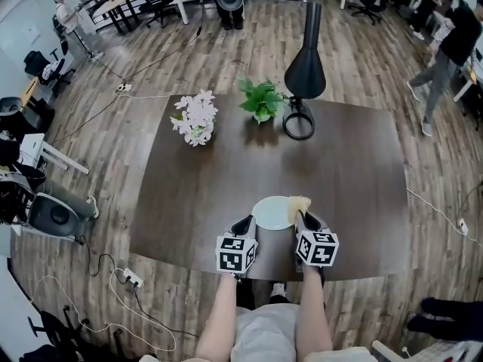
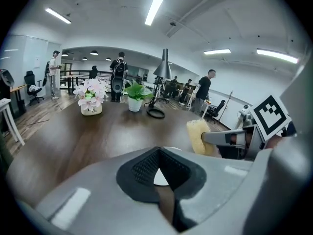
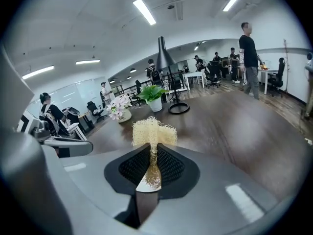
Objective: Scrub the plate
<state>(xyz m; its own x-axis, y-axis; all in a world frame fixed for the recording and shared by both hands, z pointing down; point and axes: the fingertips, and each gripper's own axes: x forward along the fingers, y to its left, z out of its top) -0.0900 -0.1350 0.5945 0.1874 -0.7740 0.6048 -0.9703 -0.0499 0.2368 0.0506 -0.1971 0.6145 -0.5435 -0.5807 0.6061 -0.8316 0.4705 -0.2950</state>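
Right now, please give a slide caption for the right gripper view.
Right tongs shut on a pale yellow scrubber above the dark table.

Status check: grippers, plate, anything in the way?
Left gripper shut on plate, left rim. Right gripper shut on scrubber, at plate's right edge. Plate flat on table. Flowers, lamp far off, nothing blocking.

Dark table (image 1: 189, 202), white flowers (image 1: 195, 117) beside green plant (image 1: 260, 99), black lamp (image 1: 305, 66), power strip (image 1: 130, 277) on wooden floor (image 1: 362, 59)

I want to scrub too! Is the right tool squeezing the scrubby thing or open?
Shut on it: the right tool pinches the yellow scrubber between its jaws.
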